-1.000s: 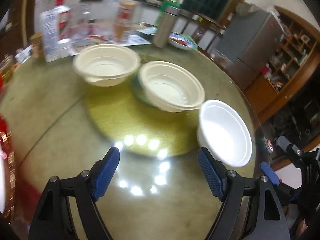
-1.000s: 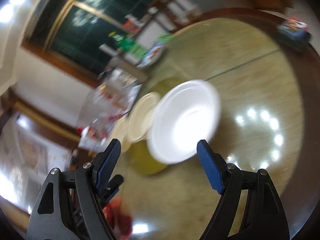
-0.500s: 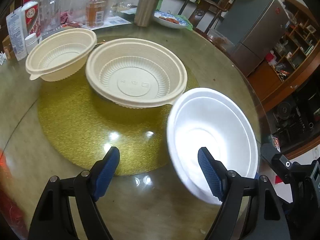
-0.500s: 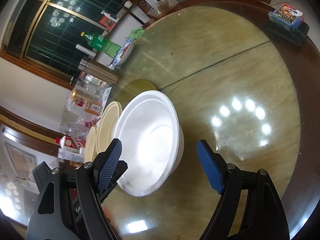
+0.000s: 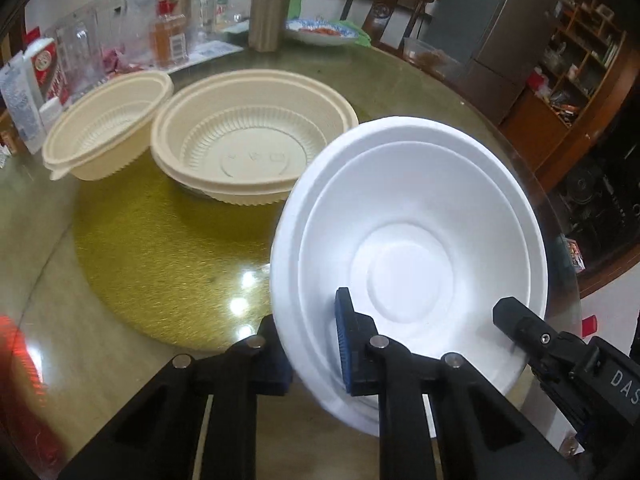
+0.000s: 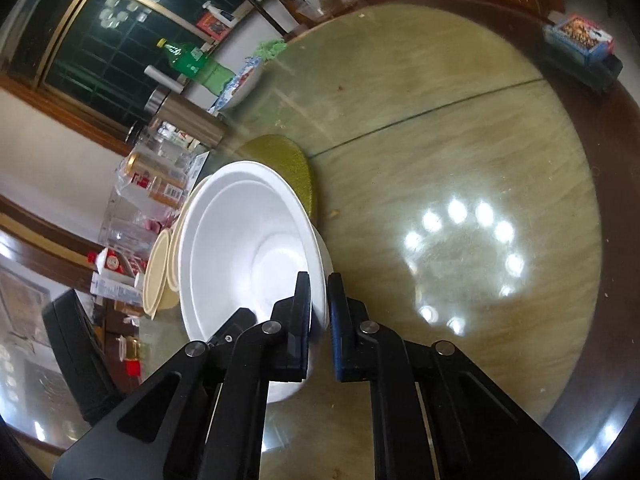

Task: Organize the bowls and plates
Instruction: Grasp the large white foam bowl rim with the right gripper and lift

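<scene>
Two grippers clamp same white bowl, lower right of left wrist view. Left gripper jaws just closed, pinching near rim; right gripper jaws just closed on opposite rim. Two cream bowls behind, upper left, on gold mat on glass table.

Matt foam bowl, glossy glass tabletop

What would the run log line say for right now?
left hand-held gripper: shut on white bowl rim | right hand-held gripper: shut on opposite rim | beige bowls: untouched
</scene>
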The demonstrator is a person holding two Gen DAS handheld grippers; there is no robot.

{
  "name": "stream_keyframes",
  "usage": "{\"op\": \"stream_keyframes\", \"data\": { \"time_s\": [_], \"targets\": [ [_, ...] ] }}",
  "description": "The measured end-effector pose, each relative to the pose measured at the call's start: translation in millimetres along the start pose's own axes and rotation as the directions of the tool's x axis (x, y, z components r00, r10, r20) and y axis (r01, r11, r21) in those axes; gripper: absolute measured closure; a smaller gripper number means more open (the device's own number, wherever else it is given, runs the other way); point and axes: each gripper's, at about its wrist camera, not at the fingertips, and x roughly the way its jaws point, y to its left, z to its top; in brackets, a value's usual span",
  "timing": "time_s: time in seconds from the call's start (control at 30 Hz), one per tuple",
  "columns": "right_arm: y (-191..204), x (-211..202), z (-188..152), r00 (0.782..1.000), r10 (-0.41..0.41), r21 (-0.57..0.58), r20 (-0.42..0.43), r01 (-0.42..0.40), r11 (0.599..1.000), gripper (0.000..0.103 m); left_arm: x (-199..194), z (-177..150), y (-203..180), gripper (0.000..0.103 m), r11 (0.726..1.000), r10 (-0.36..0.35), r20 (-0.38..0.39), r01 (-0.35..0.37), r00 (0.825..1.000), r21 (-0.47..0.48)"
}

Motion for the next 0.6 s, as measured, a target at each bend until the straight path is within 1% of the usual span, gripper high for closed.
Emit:
{"op": "stream_keyframes", "data": {
  "time_s": [0.13, 0.27, 0.43, 0.6],
  "targets": [
    [6.6, -8.7, -10.9, 1.000, 0.026, -0.015, 0.001, -0.026, 1.000, 0.095, -18.0, -7.2, 5.6, 0.088, 1.000, 0.015, 0.025, -0.016, 1.000, 0.015],
    [18.1, -17.8, -25.1, 0.999, 0.049, -0.049, 0.003, -0.048, 0.998, 0.095, -37.8, -17.7, 13.0, 0.088, 0.999, 0.038, 0.071, -0.040, 0.997, 0.024],
    [36.1, -25.8, -44.0, 0.998, 0.068, -0.106, 0.003, -0.067, 0.992, 0.095, -56.7, -27.9, 28.2, 0.088, 0.997, 0.070, 0.129, -0.073, 0.989, 0.012],
    [51.5, -25.8, -61.5, 0.997, 0.081, -0.144, -0.008, -0.081, 0.986, 0.095, -68.2, -33.9, 45.8, 0.088, 0.996, 0.092, 0.147, -0.091, 0.985, -0.011]
  ]
}}
